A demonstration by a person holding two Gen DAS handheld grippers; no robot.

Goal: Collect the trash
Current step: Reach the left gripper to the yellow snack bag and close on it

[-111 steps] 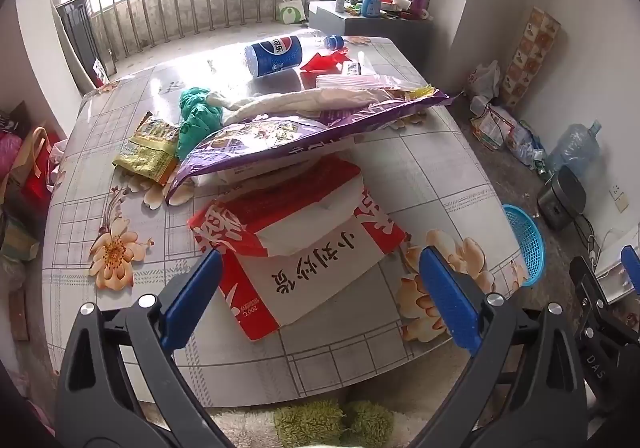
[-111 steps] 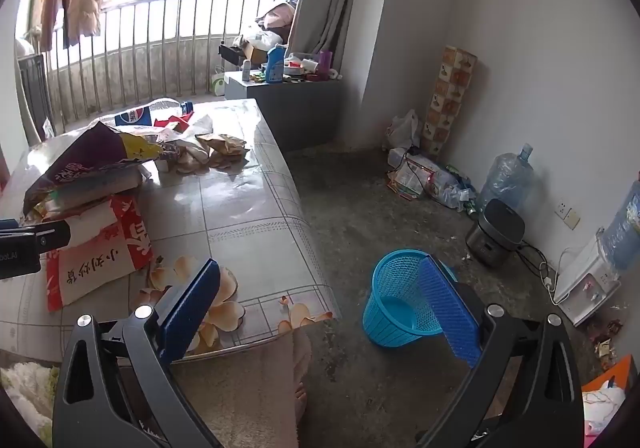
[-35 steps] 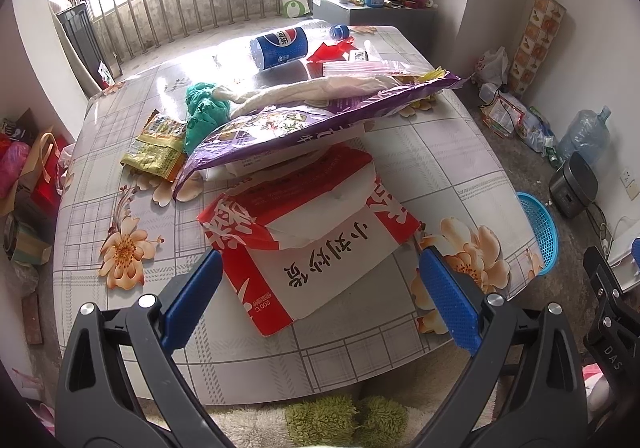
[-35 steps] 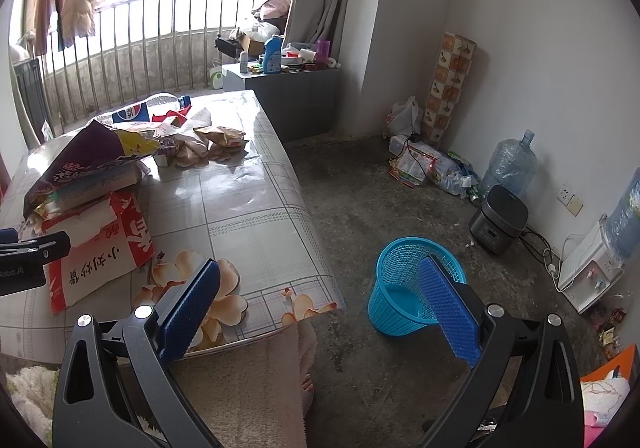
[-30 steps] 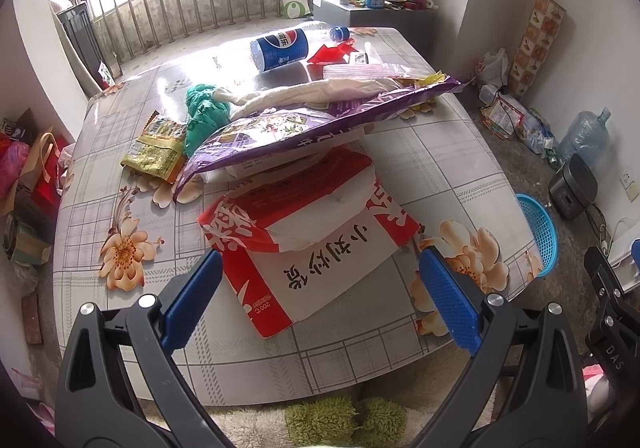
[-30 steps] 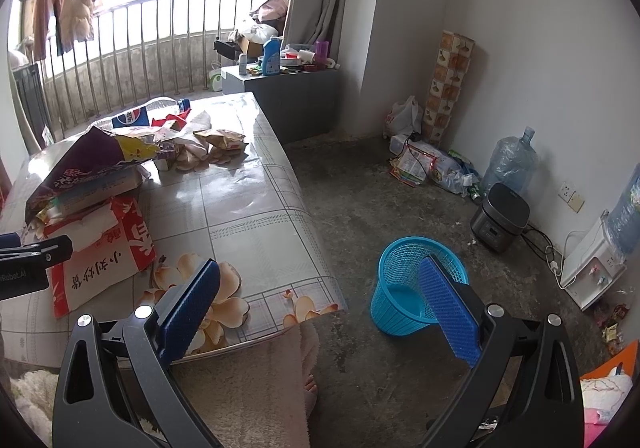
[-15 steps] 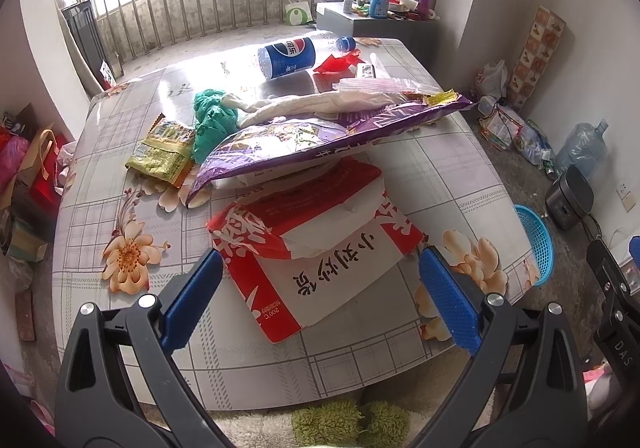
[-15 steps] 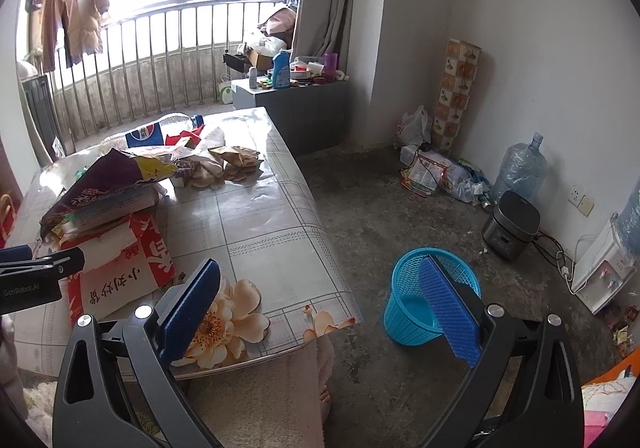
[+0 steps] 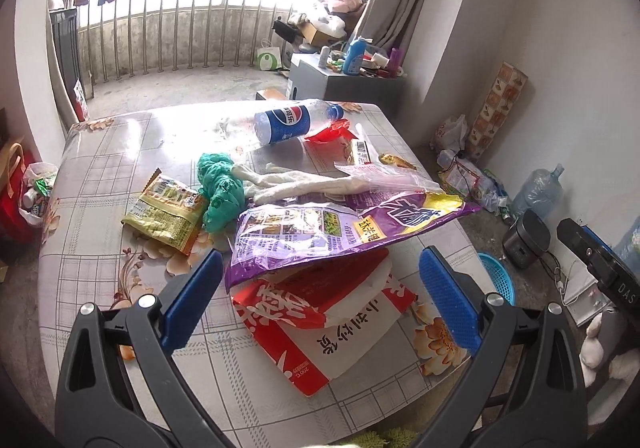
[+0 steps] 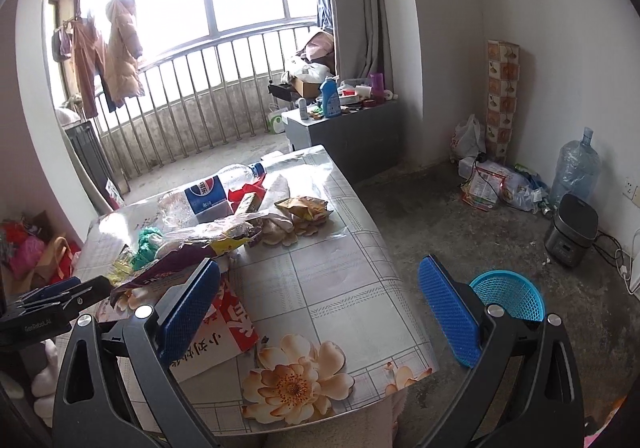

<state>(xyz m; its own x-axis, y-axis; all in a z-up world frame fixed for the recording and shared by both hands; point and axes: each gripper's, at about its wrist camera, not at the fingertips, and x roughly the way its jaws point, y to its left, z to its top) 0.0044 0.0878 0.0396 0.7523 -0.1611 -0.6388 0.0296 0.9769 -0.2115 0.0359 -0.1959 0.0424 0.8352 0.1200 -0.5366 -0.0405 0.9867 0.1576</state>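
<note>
Trash litters the floral table point(image 9: 100, 184): a red-and-white bag point(image 9: 332, 332) at the near edge, a purple bag point(image 9: 340, 232) lying across it, a green crumpled bag point(image 9: 220, 192), a yellow snack packet point(image 9: 164, 212) and a Pepsi bottle point(image 9: 288, 124) at the back. My left gripper point(image 9: 320, 304) hangs open just above the red-and-white bag, holding nothing. My right gripper point(image 10: 320, 312) is open and empty over the table's near right corner point(image 10: 360, 328). The blue mesh basket point(image 10: 510, 298) stands on the floor to the right of the table.
A grey cabinet point(image 10: 352, 132) with bottles stands beyond the table. A rice cooker point(image 10: 572, 230), a water jug point(image 10: 576, 172) and loose bags point(image 10: 500, 184) lie along the right wall. Red bags point(image 9: 16, 192) sit on the floor left of the table.
Both grippers have tilted up and moved closer to the table, so the far room shows now. The trash has not moved. Both stay open.
</note>
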